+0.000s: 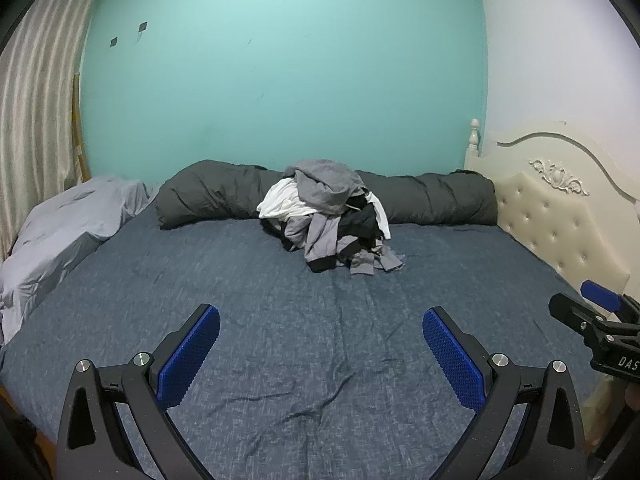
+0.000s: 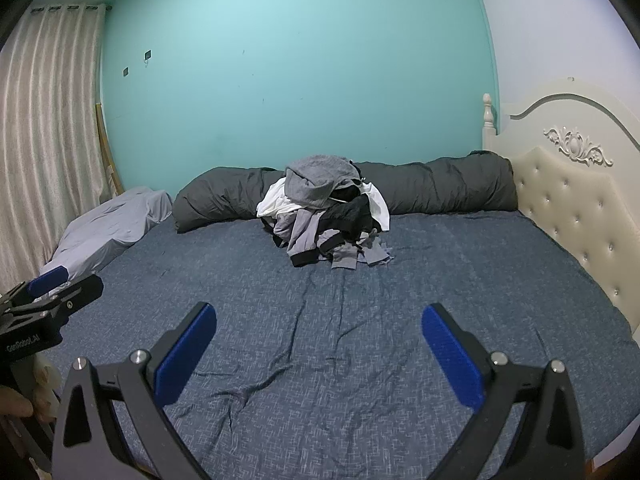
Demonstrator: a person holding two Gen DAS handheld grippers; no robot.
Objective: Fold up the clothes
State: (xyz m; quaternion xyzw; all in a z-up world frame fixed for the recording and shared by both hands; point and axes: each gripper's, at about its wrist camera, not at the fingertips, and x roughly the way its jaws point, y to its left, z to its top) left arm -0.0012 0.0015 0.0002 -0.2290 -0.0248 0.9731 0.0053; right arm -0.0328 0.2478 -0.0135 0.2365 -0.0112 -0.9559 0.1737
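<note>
A heap of crumpled clothes (image 1: pixel 332 216) in grey, white and black lies at the far middle of the bed, against a rolled dark grey duvet; the right wrist view shows the same heap of clothes (image 2: pixel 328 216). My left gripper (image 1: pixel 320 320) hovers over the near part of the bed, open wide, nothing between its blue pads. My right gripper (image 2: pixel 318 318) is open just as wide and empty, well short of the heap. Each gripper shows at the edge of the other's view: the right gripper (image 1: pixel 592 304) and the left gripper (image 2: pixel 60 284).
The bed (image 1: pixel 240 280) has a wrinkled blue sheet. A rolled dark grey duvet (image 1: pixel 208 192) lies along the teal wall. A light grey pillow (image 1: pixel 68 224) sits at the left, a cream tufted headboard (image 1: pixel 560 216) at the right, striped curtains (image 1: pixel 36 92) far left.
</note>
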